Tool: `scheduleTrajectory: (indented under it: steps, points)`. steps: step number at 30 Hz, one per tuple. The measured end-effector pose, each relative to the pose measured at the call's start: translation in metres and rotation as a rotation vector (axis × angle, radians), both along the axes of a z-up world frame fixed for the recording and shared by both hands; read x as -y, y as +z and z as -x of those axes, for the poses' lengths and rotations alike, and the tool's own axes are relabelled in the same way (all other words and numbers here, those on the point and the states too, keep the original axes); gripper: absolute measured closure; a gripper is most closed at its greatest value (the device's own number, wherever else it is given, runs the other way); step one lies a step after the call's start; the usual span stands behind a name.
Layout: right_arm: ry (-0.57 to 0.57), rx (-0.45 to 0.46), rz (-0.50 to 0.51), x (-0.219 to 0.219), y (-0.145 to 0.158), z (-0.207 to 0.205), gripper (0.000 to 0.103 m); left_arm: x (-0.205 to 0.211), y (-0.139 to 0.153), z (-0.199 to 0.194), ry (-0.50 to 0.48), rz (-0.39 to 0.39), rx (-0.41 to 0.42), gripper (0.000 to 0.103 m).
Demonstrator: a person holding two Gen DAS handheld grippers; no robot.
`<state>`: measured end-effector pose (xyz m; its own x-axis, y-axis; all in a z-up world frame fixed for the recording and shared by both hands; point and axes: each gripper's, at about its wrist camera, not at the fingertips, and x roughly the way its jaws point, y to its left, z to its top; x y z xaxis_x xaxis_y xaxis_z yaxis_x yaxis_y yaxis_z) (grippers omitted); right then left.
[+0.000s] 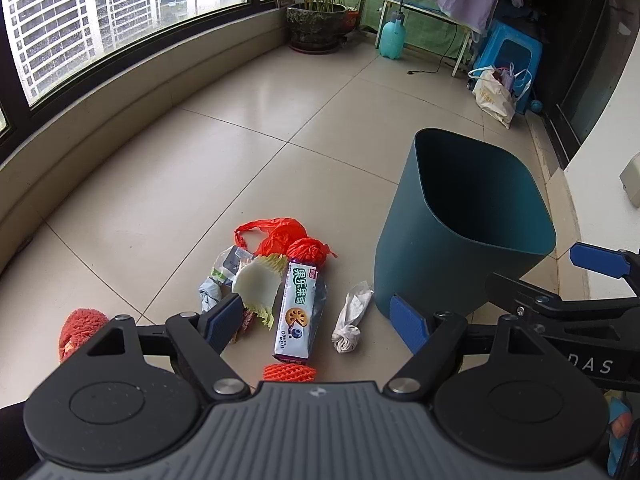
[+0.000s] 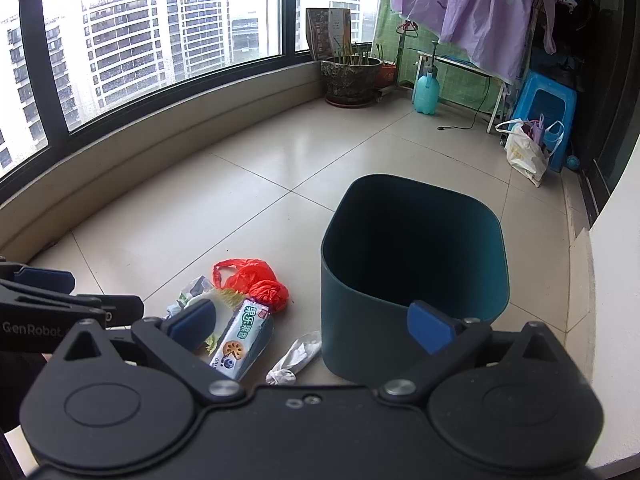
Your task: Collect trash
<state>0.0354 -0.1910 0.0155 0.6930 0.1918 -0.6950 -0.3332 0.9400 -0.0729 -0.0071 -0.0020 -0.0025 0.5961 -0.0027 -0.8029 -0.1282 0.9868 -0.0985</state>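
**Hand-held gripper pair over floor litter, bin at right**

Hand-held gripper, left (image 1: 320, 312): you hold it tilted down over the litter, jaws spread wide, nothing between them. Its left blue pad sits in front of the cabbage leaf; its right pad shows against the base of the bin.

Hand-held gripper, right (image 2: 316, 328): also tilted down, jaws wide apart, holding nothing. In its own view the left pad overlaps the litter pile and the right pad overlaps the bin's near wall.

Bin (image 1: 432, 264): dark teal, open-topped, upright on the tiled floor (image 1: 200, 184), just right of the litter. Its inside looks dark; contents cannot be told.

Litter, all on the floor to the left of the bin:
- Biscuit wrapper (image 1: 298, 312), long, white with green lettering, lying lengthwise toward you.
- Twisted white tissue (image 1: 352, 320), between the wrapper and the bin, near the bin's base.
- Cabbage leaf (image 1: 256, 284), pale, touching the wrapper's left side.
- Red plastic bag (image 1: 280, 236), crumpled, behind the leaf and the wrapper.
- Clear crumpled packaging (image 1: 228, 264), left of the leaf.
- Orange foam fruit net (image 1: 290, 372), nearest you, partly hidden by your left gripper body.

Background: potted plant (image 1: 316, 24) by the window, aqua spray bottle (image 1: 394, 36), blue stool (image 1: 510, 48).
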Motion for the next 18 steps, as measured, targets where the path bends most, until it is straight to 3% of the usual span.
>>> scheduleTrajectory:
  steps: [18]
  points:
    - [0.008, -0.025, -0.003, 0.0096, 0.0026, -0.0066, 0.001, 0.0002, -0.0003, 0.0018, -0.002, -0.002, -0.002, 0.023]
